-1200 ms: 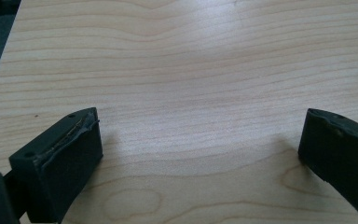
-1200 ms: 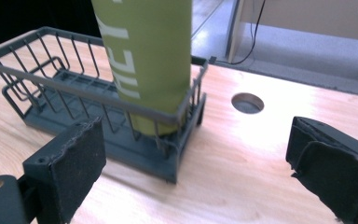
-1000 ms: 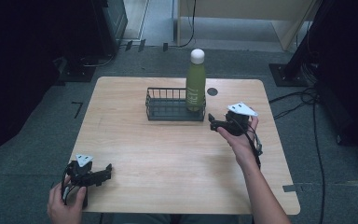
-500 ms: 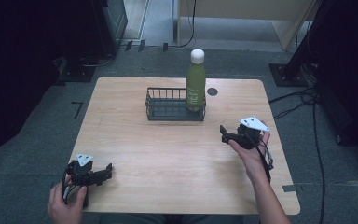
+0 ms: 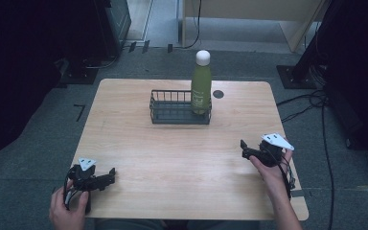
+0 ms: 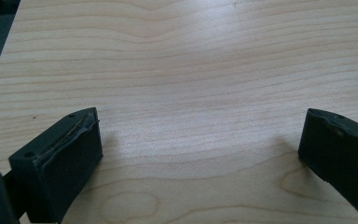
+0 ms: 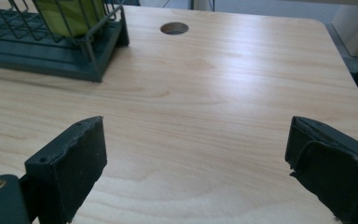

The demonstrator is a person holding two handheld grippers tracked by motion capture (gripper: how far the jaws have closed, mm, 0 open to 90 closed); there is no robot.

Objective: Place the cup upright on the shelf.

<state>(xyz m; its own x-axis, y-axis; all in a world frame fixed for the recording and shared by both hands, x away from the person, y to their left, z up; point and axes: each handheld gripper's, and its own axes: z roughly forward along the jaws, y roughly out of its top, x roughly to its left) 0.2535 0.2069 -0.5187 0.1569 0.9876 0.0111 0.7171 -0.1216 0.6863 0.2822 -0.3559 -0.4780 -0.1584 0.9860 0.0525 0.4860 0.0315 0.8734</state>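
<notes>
The green bottle [image 5: 201, 88] is standing upright at the right end of the wire basket [image 5: 172, 115] near the table's far edge, white cap on. The right gripper [image 5: 246, 149] is hovering well apart from it over the near right of the table [image 5: 172, 158], jaws spread wide and holding nothing. The left gripper [image 5: 109, 173] is sitting at the near left corner, likewise released and empty. Judgement: placement is appearing complete; the sound course is bringing the right hand to rest low and clear, jaws kept apart, without swinging toward the basket. The surface is pale wood, bare, with a round cable hole [image 7: 174, 28] beyond the basket. The room is dim, with grey carpet and cables [image 5: 311, 103] trailing at right
</notes>
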